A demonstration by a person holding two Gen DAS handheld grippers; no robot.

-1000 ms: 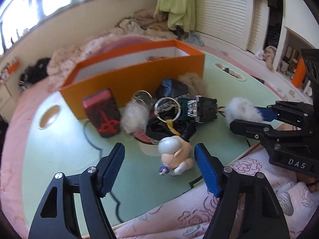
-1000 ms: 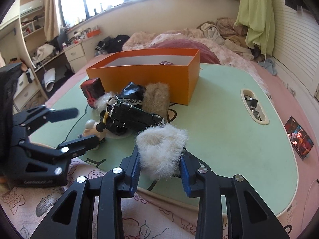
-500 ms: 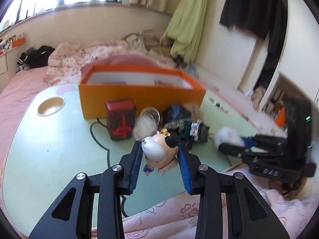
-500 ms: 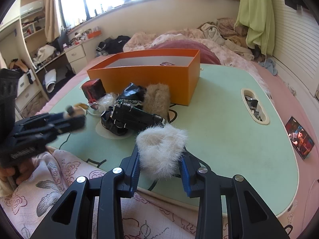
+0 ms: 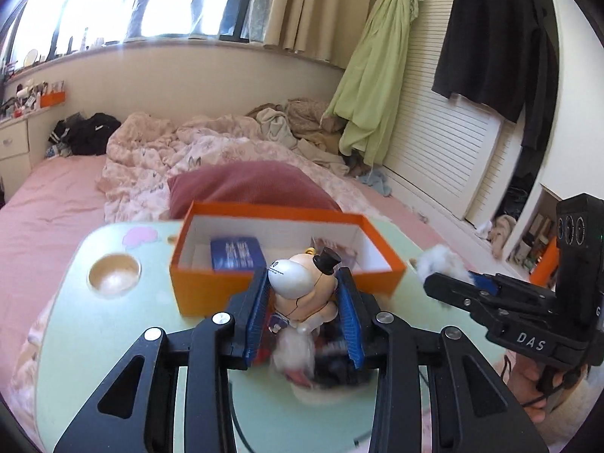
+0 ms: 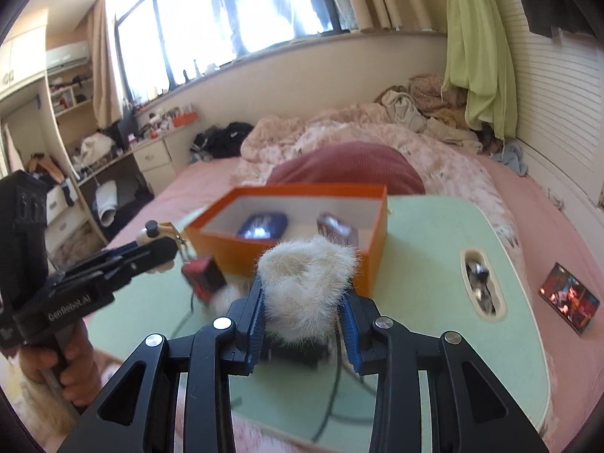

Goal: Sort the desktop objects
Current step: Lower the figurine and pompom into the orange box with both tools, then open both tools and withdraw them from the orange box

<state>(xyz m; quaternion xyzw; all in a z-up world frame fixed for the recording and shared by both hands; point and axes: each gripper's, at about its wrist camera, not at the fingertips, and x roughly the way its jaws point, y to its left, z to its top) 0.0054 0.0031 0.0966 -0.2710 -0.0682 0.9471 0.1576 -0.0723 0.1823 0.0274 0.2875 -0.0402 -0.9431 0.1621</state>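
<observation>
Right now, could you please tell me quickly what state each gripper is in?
Left gripper: closed on the small dog figurine, lifted off the table.
Right gripper: closed on the white fluffy pom-pom, also lifted.

The heap of objects [image 5: 321, 366] under the left gripper [image 5: 305, 304] was blurred beyond telling. The figurine [image 5: 302, 287] hid part of the orange box [image 5: 211, 287]. Box contents [image 6: 336, 226] were smeared in the right view.
</observation>
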